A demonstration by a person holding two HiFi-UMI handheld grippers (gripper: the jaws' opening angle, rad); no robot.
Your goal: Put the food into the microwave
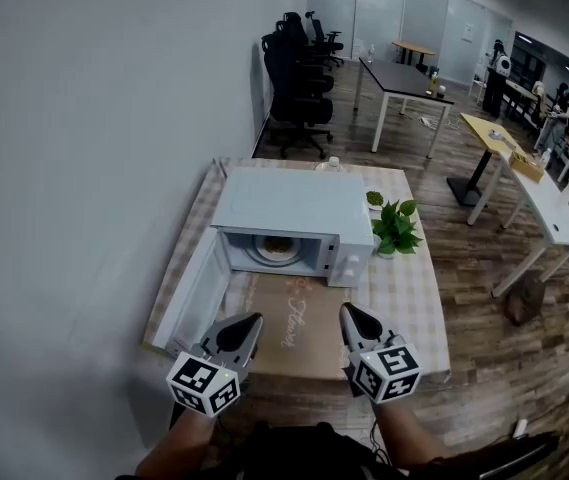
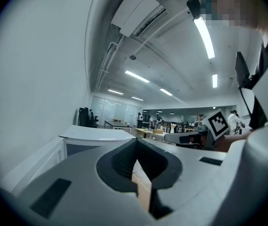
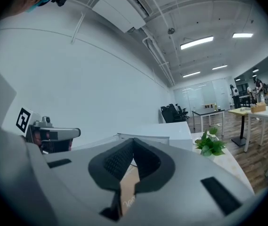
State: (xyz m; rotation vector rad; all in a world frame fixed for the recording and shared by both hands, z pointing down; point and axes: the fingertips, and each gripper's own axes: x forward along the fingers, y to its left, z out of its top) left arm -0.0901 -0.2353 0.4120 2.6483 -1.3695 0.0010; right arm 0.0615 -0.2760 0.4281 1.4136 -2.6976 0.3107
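Observation:
A white microwave [image 1: 294,208] stands on the checked table, its door [image 1: 196,298] swung open to the left. Inside it sits a plate of brownish food [image 1: 276,250]. My left gripper [image 1: 254,320] and right gripper [image 1: 346,311] hover side by side over the table's near edge, both pointing at the microwave, both shut and holding nothing. In the left gripper view the shut jaws [image 2: 136,141] face the microwave [image 2: 96,135], with the right gripper [image 2: 185,138] alongside. The right gripper view shows its own closed jaws [image 3: 134,140], the microwave [image 3: 157,131] and the left gripper [image 3: 53,134].
A brown mat [image 1: 299,340] lies in front of the microwave. A small green plant [image 1: 396,226] stands to the microwave's right and a bottle [image 1: 331,165] behind it. A white wall runs along the left. Office chairs [image 1: 294,78] and desks [image 1: 404,80] fill the room beyond.

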